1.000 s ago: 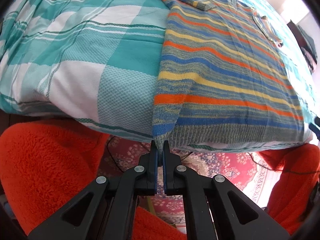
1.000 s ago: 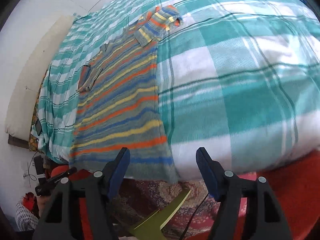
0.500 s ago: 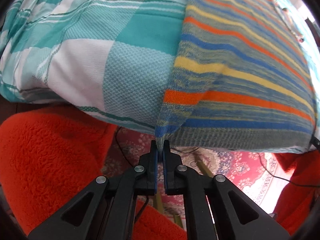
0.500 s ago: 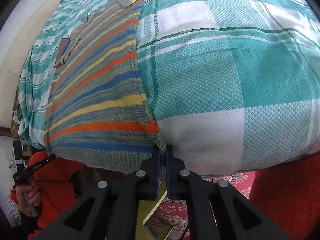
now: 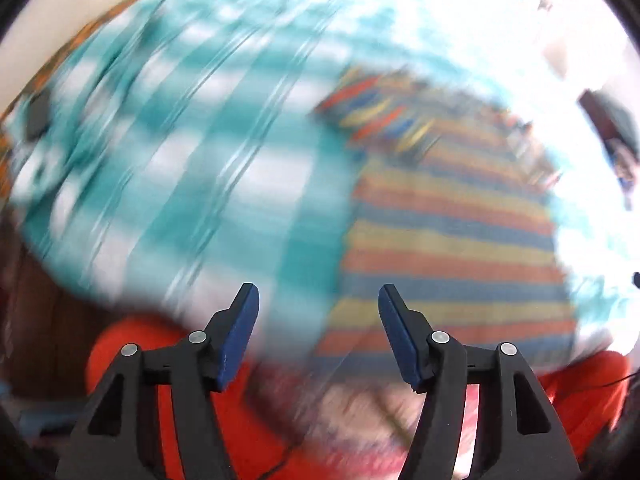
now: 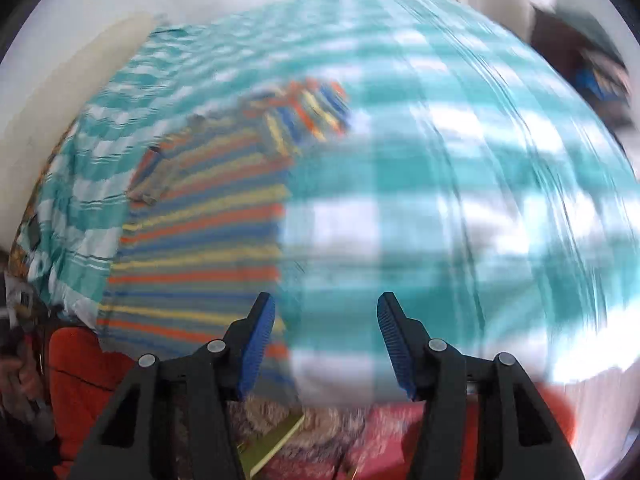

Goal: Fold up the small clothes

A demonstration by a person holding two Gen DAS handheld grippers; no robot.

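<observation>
A striped knit shirt [image 5: 448,248], in blue, orange, yellow and grey, lies flat on the bed, its hem at the near edge. It also shows in the right wrist view [image 6: 200,248], with a short sleeve [image 6: 304,116] at the far end. My left gripper [image 5: 318,336] is open and empty, drawn back from the shirt's near left hem corner. My right gripper [image 6: 326,340] is open and empty, back from the near right hem corner. Both views are motion-blurred.
The bed has a teal and white checked cover [image 5: 192,168], also in the right wrist view [image 6: 460,208]. Orange fleece sleeves [image 5: 120,352] and a patterned red rug [image 6: 384,436] lie below the bed edge. A white wall [image 6: 60,60] stands behind.
Both grippers were shut on the shirt's hem corners half a second ago. Both have opened, let go of the hem, and pulled back and up from the bed.
</observation>
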